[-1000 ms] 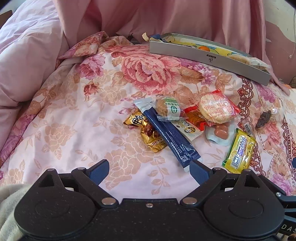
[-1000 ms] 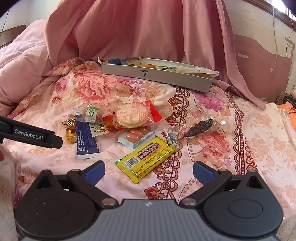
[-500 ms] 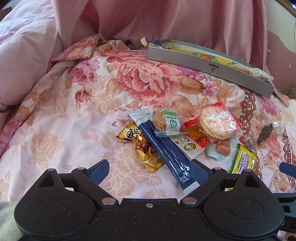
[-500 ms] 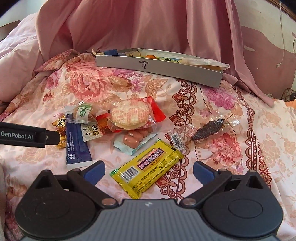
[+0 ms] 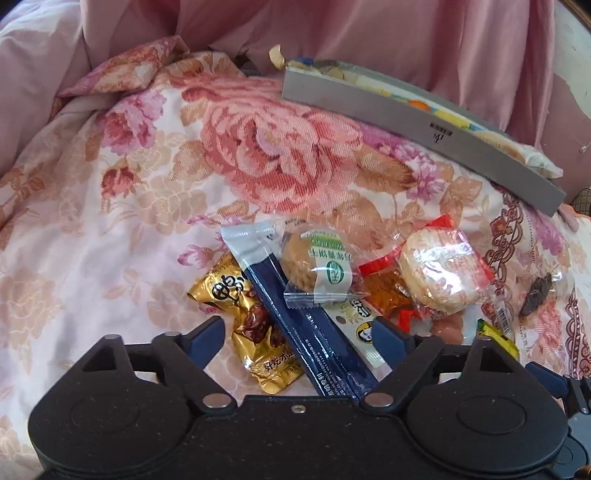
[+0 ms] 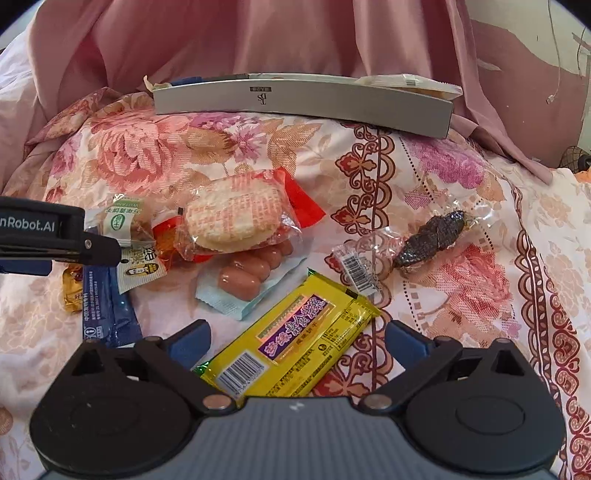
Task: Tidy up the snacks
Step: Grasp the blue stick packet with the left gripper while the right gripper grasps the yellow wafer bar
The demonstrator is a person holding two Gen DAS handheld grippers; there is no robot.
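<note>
A floral bedspread (image 6: 236, 147) covered the whole surface, with plain pink bedding (image 5: 369, 33) heaped behind it. At the far edge lay a long, shallow grey box (image 6: 303, 103), open-topped and already holding a few packets. The loose snacks sat in a cluster on the bedspread nearer the cameras, well apart from the box.

The left gripper (image 5: 297, 338) hung just above the left end of the cluster. Its jaws had just been closing in, yet stood spread, pressing on nothing; the dark blue stick pack (image 5: 306, 332) and the gold wrapped sweet (image 5: 255, 325) beside it lay between the blue fingers (image 5: 208, 338). The right gripper (image 6: 297, 341) was likewise spread wide, with the yellow wafer bar (image 6: 295, 343) lying slantwise between its fingers, not pinched.

Of the rest, a round rice cracker in a clear and red wrapper (image 6: 232, 218) lay on top of a pack of small sausages (image 6: 247, 275). A green-labelled biscuit (image 5: 314, 266) overlapped the blue stick pack. A clear packet holding a dark dried piece (image 6: 430, 236) lay alone to the right. A small white sachet (image 6: 142, 266) sat just beside the left gripper's tip in the right wrist view.
</note>
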